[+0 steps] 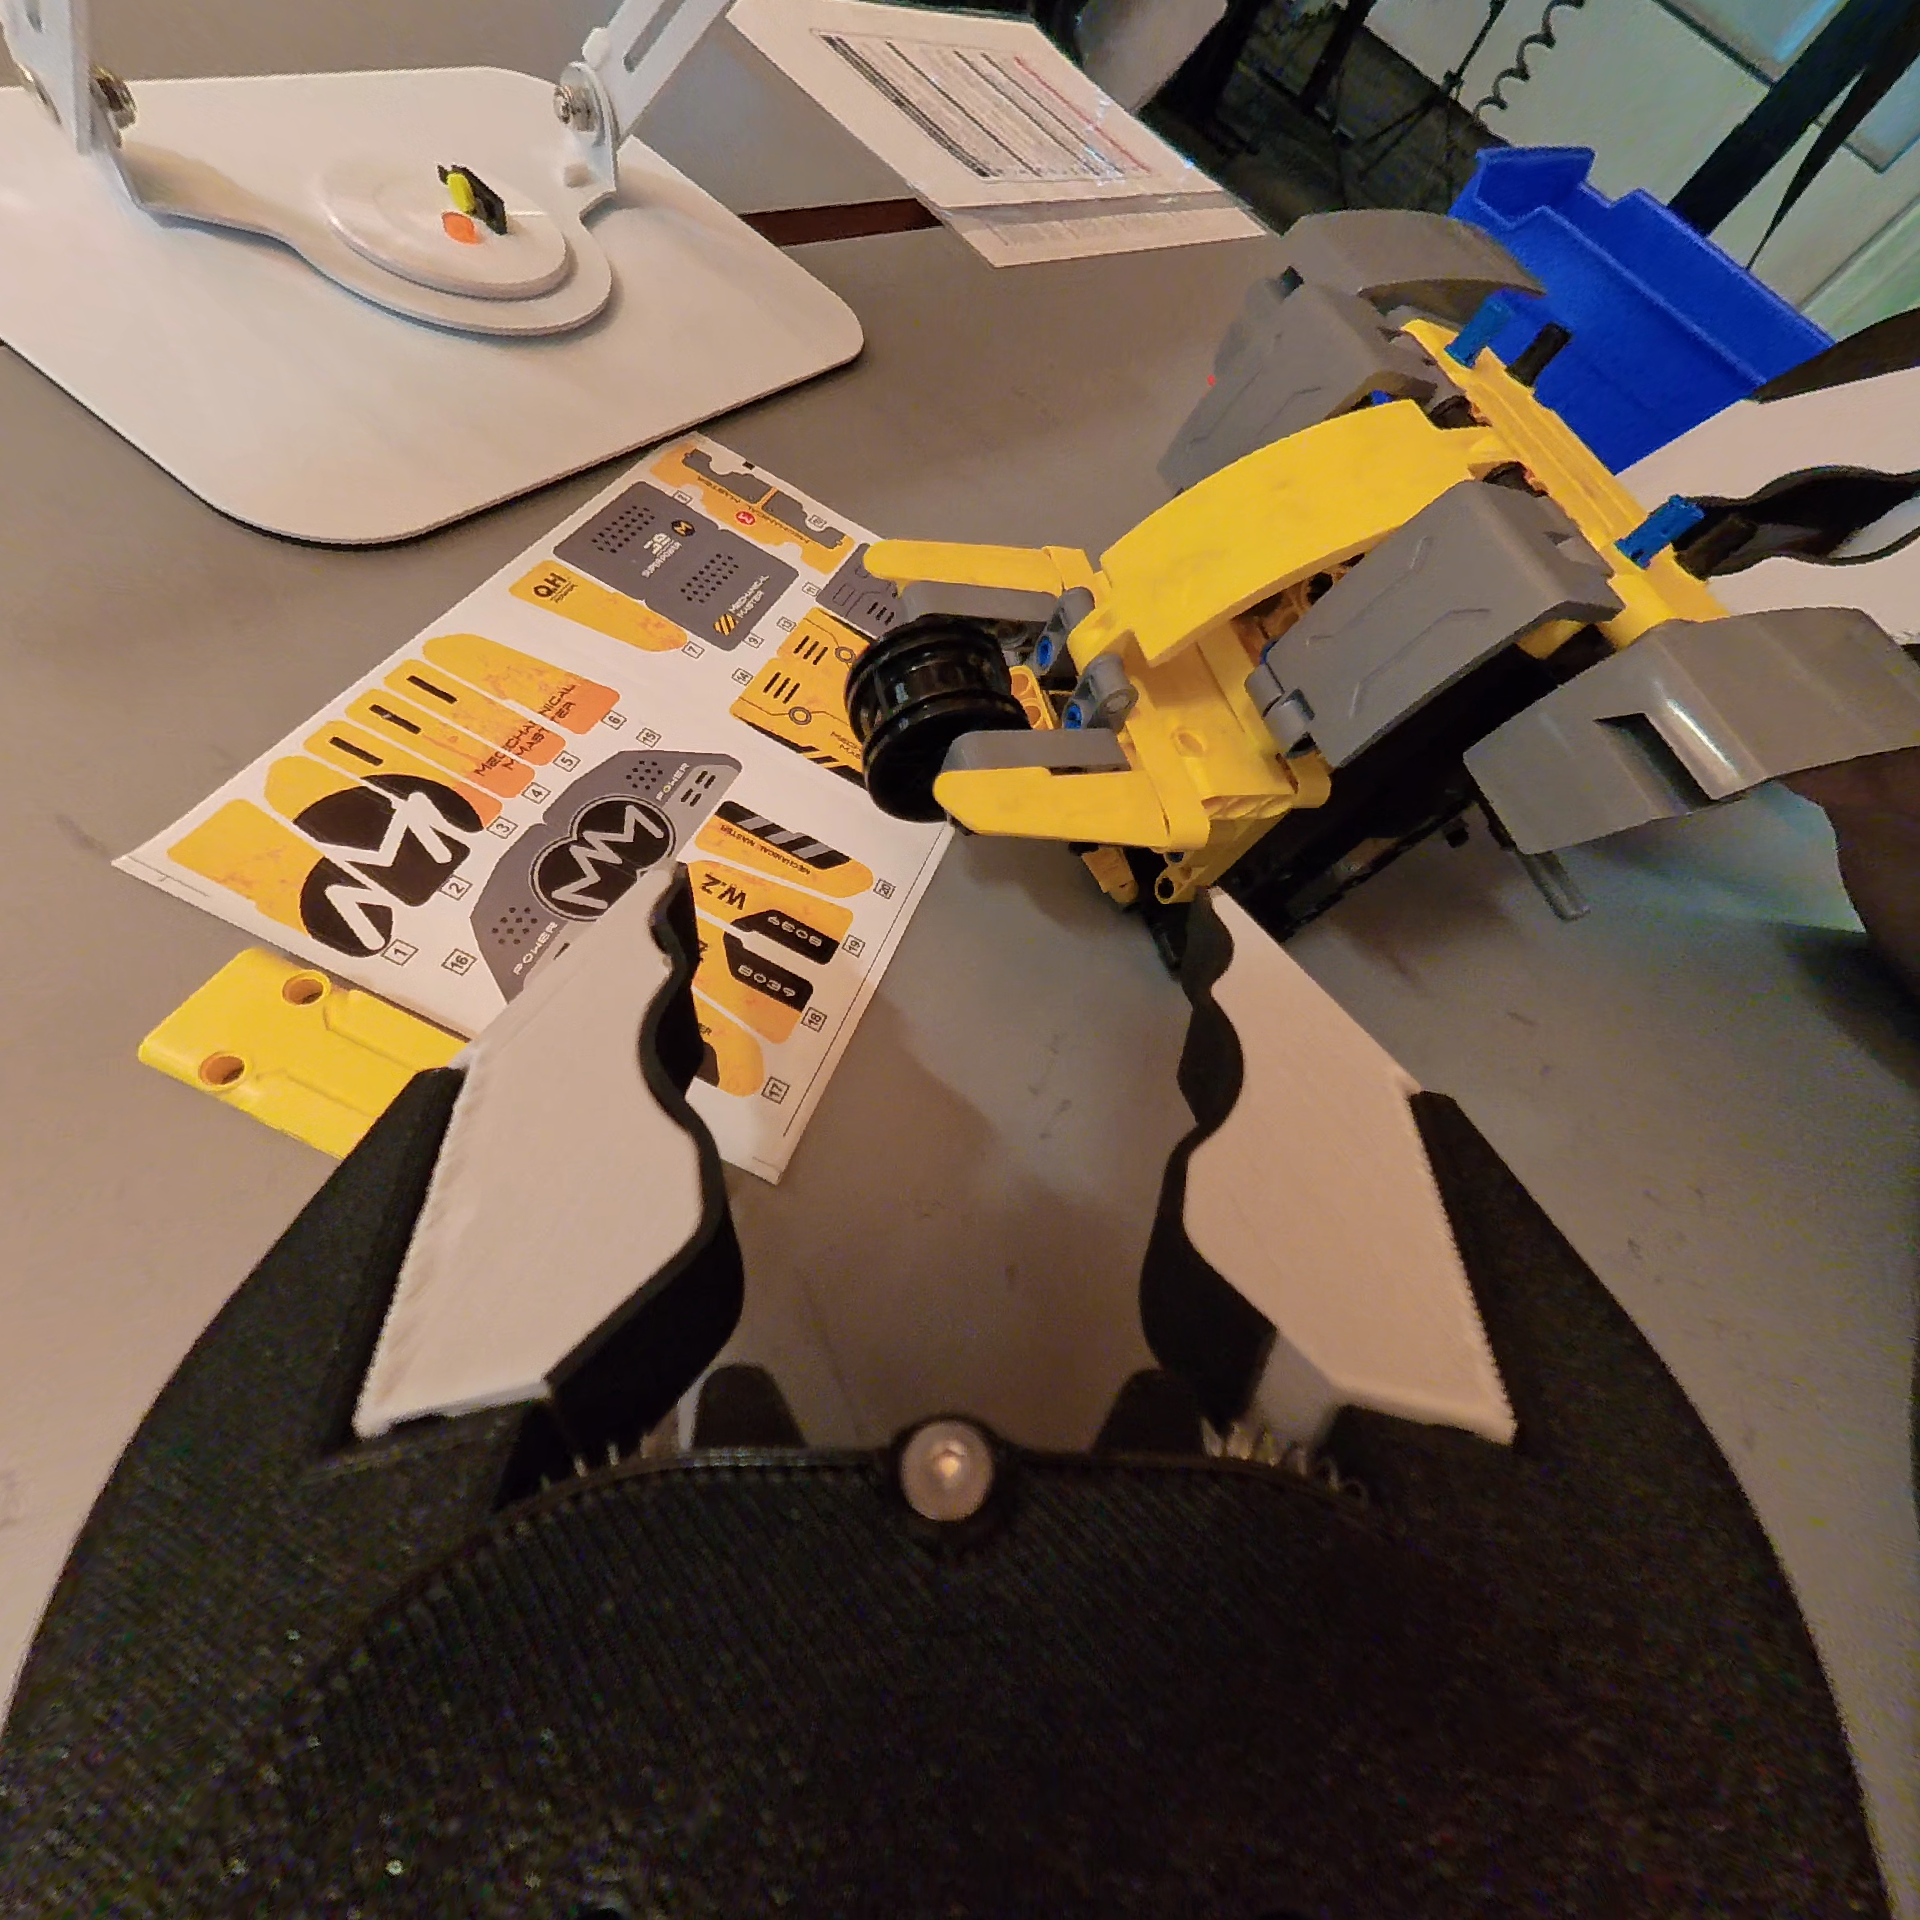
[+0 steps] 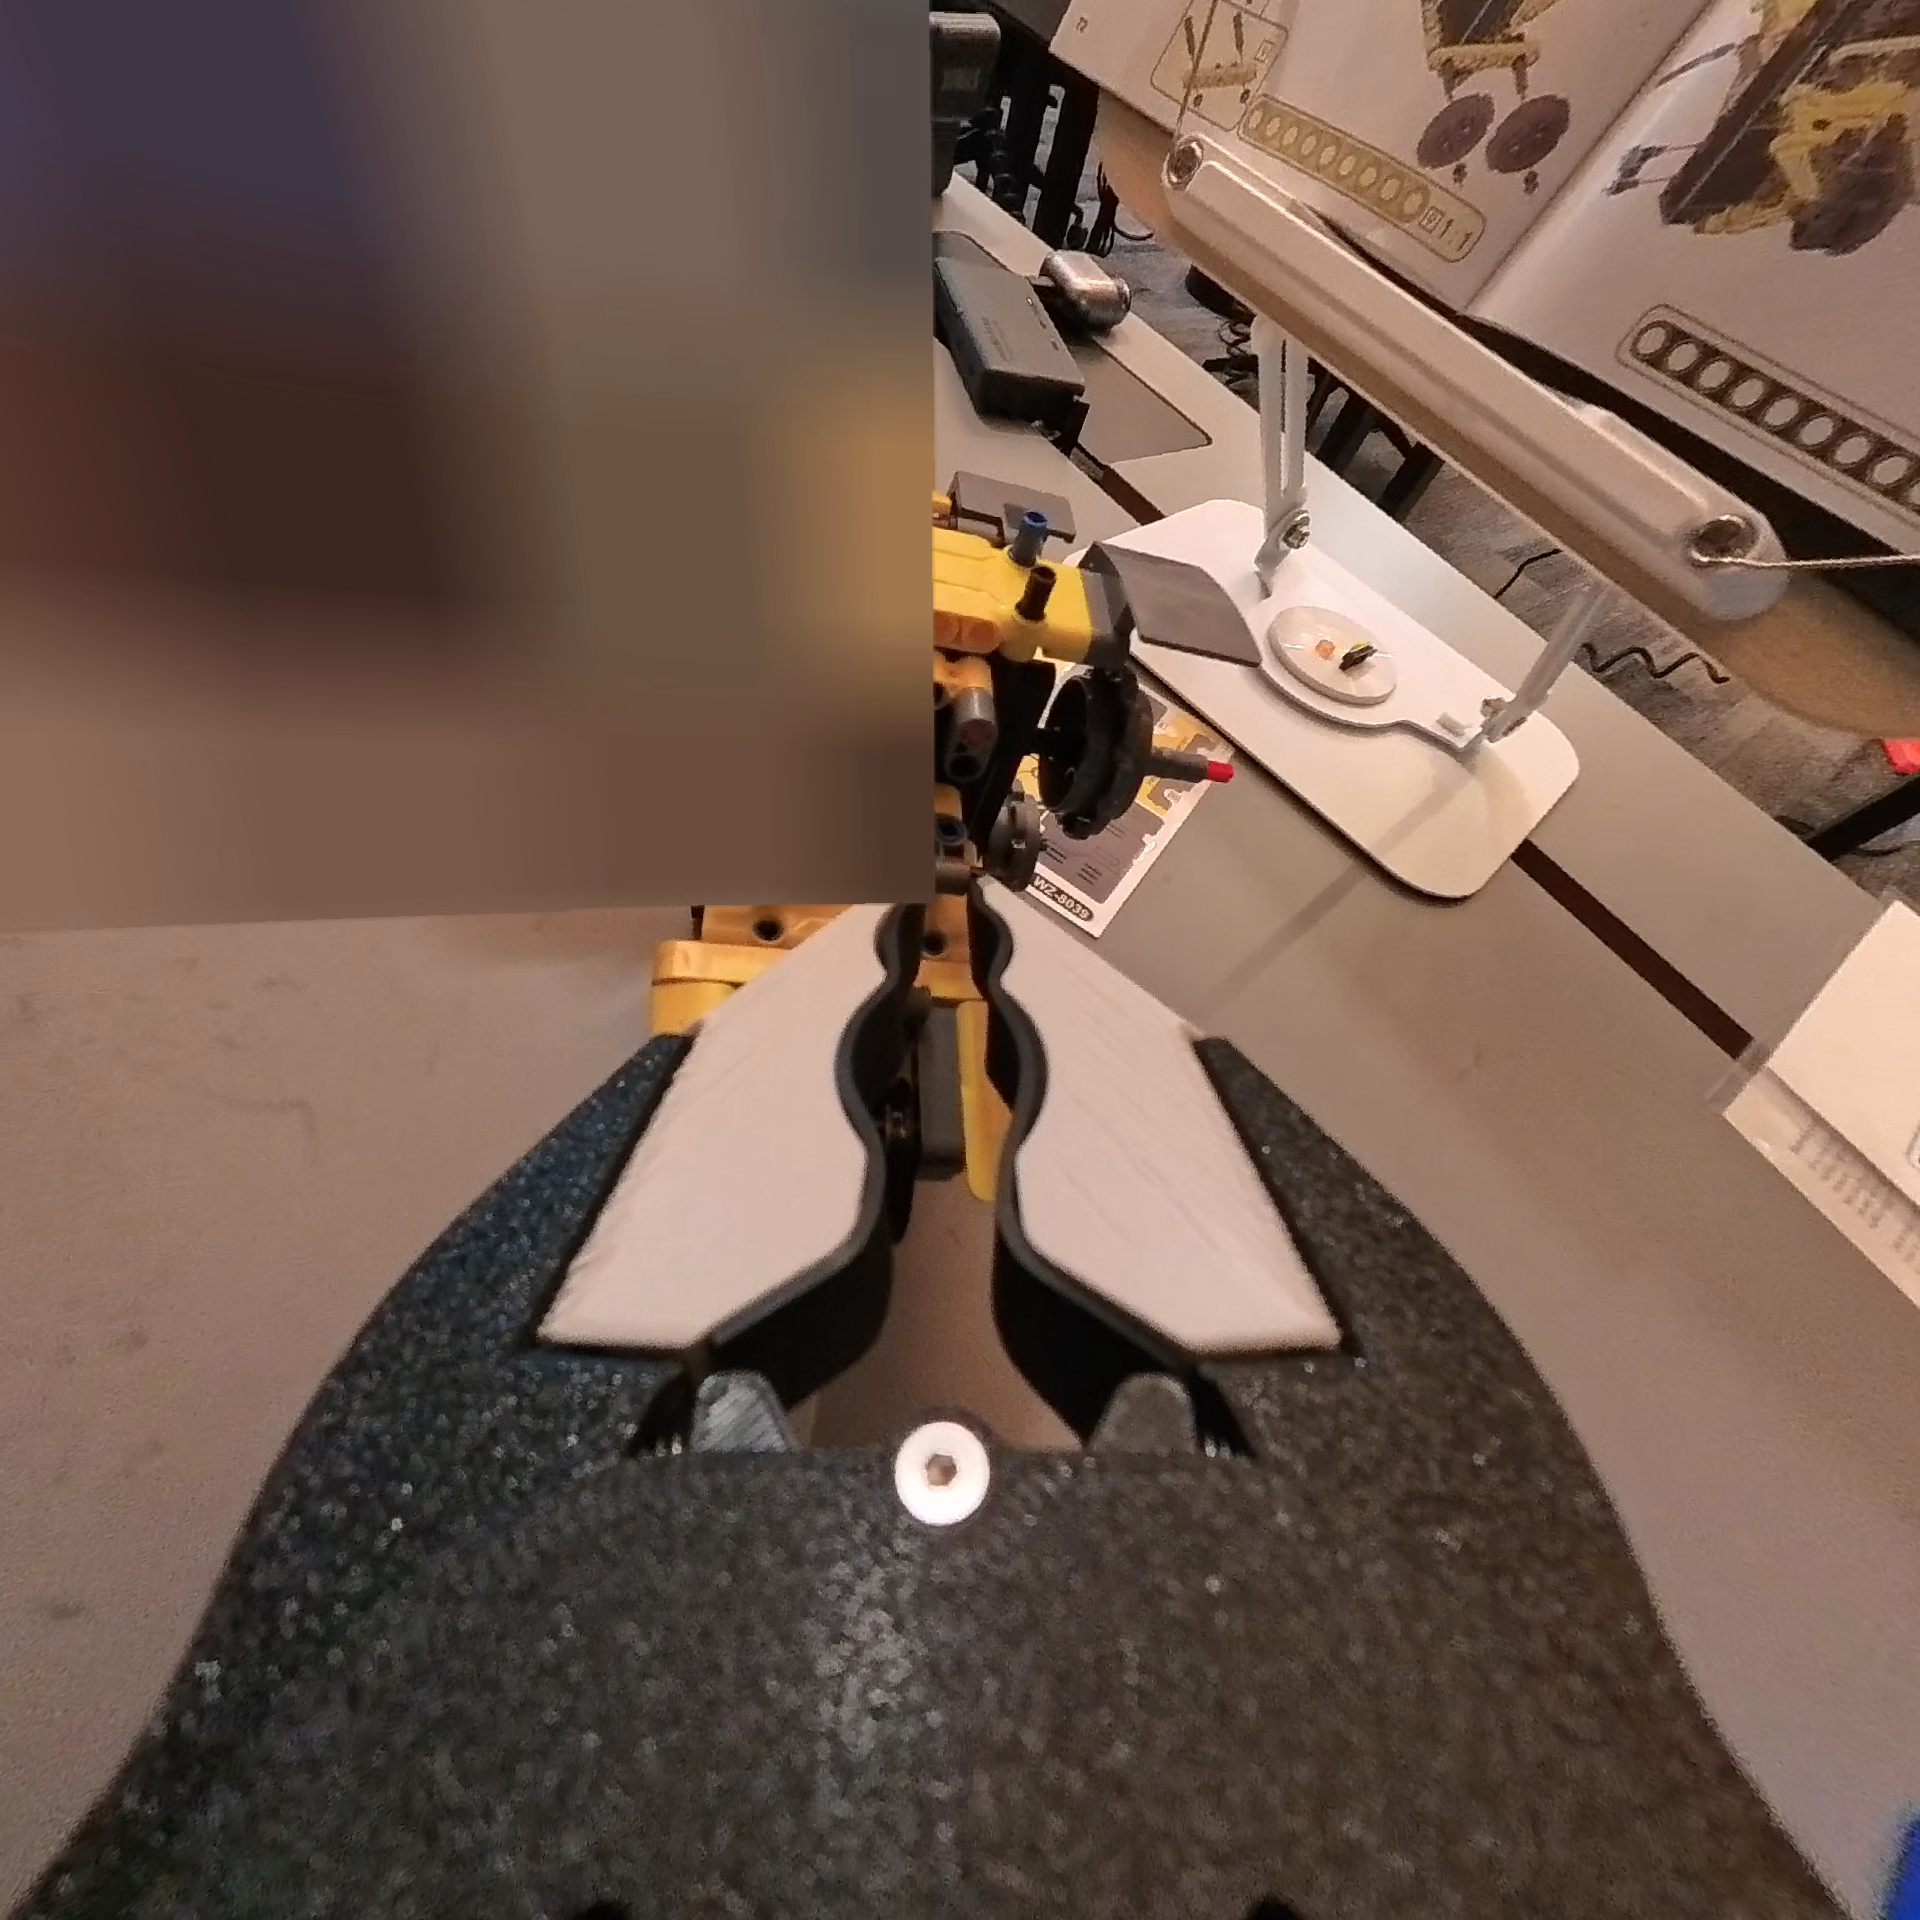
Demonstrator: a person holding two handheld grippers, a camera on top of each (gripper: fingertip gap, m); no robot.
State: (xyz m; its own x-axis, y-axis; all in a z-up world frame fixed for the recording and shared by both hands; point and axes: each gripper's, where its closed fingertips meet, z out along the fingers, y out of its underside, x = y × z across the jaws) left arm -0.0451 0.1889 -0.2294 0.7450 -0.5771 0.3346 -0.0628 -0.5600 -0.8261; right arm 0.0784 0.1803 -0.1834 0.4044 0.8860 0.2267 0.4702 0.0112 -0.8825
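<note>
A yellow and grey building-brick vehicle model [image 1: 1299, 623] with a black wheel [image 1: 930, 717] lies on the grey table [image 1: 1039, 1143], partly over a sticker sheet [image 1: 540, 790]. My left gripper [image 1: 940, 920] is open and empty, just above the sheet's corner and close in front of the model. My right gripper [image 2: 940, 925] is shut on the model's yellow frame [image 2: 971, 1039], with the model's wheel [image 2: 1091, 758] beyond the fingertips. One of its white fingers [image 1: 1787, 426] shows at the model's far end in the left wrist view. A blurred patch hides the rest of the model in the right wrist view.
A loose yellow panel piece [image 1: 281, 1049] lies left of my left finger. A white stand base [image 1: 416, 364] with small yellow and orange bits [image 1: 468, 203] holds an instruction booklet [image 2: 1662, 156]. A blue bin [image 1: 1621, 291] stands behind the model. A laminated sheet [image 1: 1018, 114] lies at the back.
</note>
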